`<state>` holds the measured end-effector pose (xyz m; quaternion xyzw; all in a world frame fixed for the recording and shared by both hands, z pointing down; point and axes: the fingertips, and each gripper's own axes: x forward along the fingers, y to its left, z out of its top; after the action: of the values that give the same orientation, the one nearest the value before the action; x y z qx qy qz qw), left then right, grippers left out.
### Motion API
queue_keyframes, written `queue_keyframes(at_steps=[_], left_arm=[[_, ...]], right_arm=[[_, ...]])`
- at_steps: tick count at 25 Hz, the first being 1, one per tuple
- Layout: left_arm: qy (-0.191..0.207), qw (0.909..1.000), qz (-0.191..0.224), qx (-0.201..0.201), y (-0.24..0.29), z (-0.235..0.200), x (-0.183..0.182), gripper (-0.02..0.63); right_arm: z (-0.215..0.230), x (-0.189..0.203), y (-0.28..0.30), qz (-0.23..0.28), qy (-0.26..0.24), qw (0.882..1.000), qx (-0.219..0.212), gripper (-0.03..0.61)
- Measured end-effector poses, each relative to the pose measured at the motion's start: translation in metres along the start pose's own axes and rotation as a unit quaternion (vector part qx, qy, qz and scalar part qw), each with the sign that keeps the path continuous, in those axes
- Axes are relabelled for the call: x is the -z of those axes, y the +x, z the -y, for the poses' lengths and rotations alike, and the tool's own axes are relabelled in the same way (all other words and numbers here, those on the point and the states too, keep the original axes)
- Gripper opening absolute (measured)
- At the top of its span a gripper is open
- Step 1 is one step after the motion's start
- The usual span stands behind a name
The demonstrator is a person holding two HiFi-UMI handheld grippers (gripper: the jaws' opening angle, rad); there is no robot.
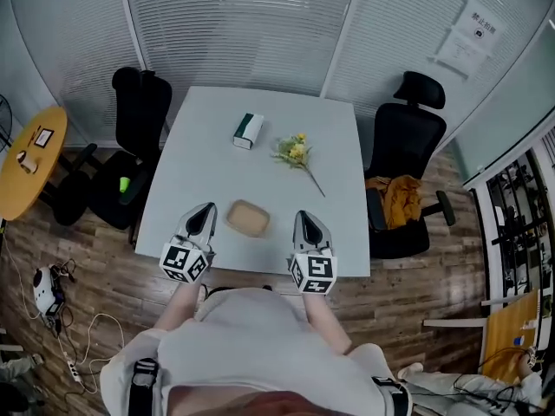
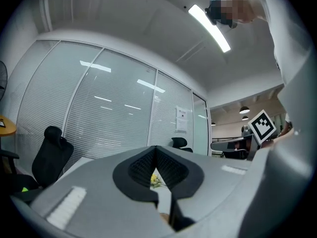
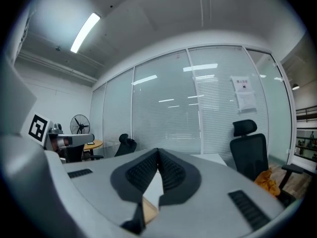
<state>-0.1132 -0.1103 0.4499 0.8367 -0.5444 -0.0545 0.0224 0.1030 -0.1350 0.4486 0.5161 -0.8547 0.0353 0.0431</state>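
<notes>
The left gripper and right gripper, fingers closed on nothing, flank a tan tray whose long side runs left to right across the surface.

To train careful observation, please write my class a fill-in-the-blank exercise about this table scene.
1. The flowers on the white table are ____.
2. The green-and-white box lies to the ____ of the flowers.
3. On either side of the tan dish, the jaws of the left gripper and the right gripper are ____.
Missing words: yellow; left; shut.
</notes>
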Motion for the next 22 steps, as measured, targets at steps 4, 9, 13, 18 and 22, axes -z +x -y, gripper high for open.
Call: queue_keyframes(at_steps=[4,9,13,18,22], left_arm=[[-0.001,1.0000,-0.003,-0.007,0.020,0.000,0.004,-0.003],[-0.004,0.9999,-0.012,0.000,0.043,-0.010,0.009,-0.003],[0.005,0.9996,-0.024,0.012,0.056,-0.022,0.009,-0.003],[0.001,0.9994,-0.031,0.018,0.061,-0.038,0.012,-0.002],[-0.005,0.9985,-0.048,0.025,0.064,-0.046,0.022,-0.002]], right_arm=[[0.017,0.000,0.013,-0.004,0.001,1.000,-0.003,0.008],[0.024,-0.004,0.033,-0.006,0.004,1.000,0.002,0.008],[0.021,-0.005,0.047,-0.009,0.013,1.000,0.009,0.008],[0.011,0.001,0.058,-0.020,0.015,1.000,0.015,0.008],[0.006,0.007,0.068,-0.030,0.022,0.999,0.018,0.008]])
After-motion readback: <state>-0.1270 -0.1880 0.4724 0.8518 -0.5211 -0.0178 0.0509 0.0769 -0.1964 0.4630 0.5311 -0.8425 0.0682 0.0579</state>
